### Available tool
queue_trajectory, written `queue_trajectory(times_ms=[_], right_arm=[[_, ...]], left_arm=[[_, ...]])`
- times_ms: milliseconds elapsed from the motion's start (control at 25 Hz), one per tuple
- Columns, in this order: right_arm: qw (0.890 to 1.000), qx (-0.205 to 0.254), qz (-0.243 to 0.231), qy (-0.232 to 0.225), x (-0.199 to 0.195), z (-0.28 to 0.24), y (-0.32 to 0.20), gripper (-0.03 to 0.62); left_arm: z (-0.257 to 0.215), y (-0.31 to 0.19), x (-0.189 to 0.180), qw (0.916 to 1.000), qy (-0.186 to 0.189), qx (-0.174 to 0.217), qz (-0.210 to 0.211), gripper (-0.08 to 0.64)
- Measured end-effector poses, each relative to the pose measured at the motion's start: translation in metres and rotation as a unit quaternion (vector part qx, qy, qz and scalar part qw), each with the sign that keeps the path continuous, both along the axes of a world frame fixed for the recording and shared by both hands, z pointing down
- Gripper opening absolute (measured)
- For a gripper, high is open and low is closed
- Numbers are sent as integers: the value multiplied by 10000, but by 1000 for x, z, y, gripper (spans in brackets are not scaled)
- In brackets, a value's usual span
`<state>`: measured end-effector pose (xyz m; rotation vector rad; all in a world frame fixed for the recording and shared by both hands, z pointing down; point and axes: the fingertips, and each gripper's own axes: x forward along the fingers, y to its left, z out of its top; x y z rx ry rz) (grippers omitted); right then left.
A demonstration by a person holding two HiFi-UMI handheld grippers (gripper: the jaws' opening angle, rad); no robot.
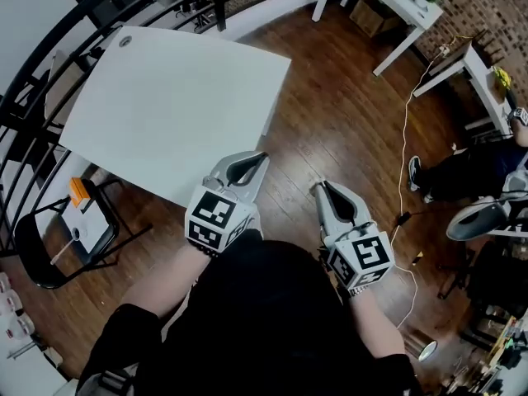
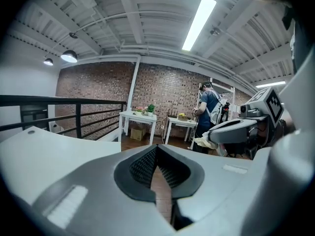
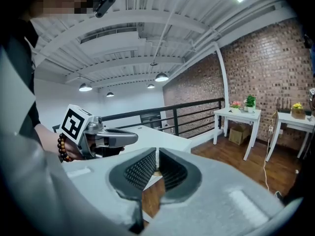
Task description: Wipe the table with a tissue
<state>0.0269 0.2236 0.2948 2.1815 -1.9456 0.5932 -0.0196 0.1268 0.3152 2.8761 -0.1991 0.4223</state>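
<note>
I am watching both grippers hanging in front of the person's dark-clad body, over the brown plank floor [image 1: 330, 122]. The left gripper [image 1: 263, 157] is pointing past the near edge of the table [image 1: 173, 106]. The right gripper [image 1: 320, 187] is sitting beside it, further from the table. Each one's own view is showing its grey moulded jaws pressed together at the tips. The black ribbed pads [image 2: 144, 165] are bowing apart behind the tips, around an almond-shaped gap with nothing in it. I cannot tell where the tissue is.

From above, the table is reading as a flat, matte white rectangle with a small round grommet [image 1: 125, 41] near its far corner. A curved black railing [image 1: 49, 52] is running behind it, and a black folding chair [image 1: 45, 258] is standing at its left.

The head view is flattening the room. The left gripper view is adding a red brick wall [image 2: 162, 90], a ribbed white ceiling and a person [image 2: 209, 109] standing at white side tables. The right gripper view is catching a dark bead bracelet [image 3: 61, 149] on the left wrist.
</note>
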Motion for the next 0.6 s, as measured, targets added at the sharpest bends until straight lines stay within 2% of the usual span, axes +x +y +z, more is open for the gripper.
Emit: queue_trajectory(times_ms=[120, 360, 600], right_arm=[[9999, 12, -143, 14, 14, -2, -23, 8], [9983, -17, -585, 43, 18, -6, -59, 8], [9941, -18, -1083, -6, 22, 6, -92, 8]], left_arm=[[-1, -18, 12, 10000, -13, -17, -95, 12], [-12, -40, 14, 9993, 3, 22, -383, 12], [-3, -58, 10, 9964, -71, -13, -849, 12]])
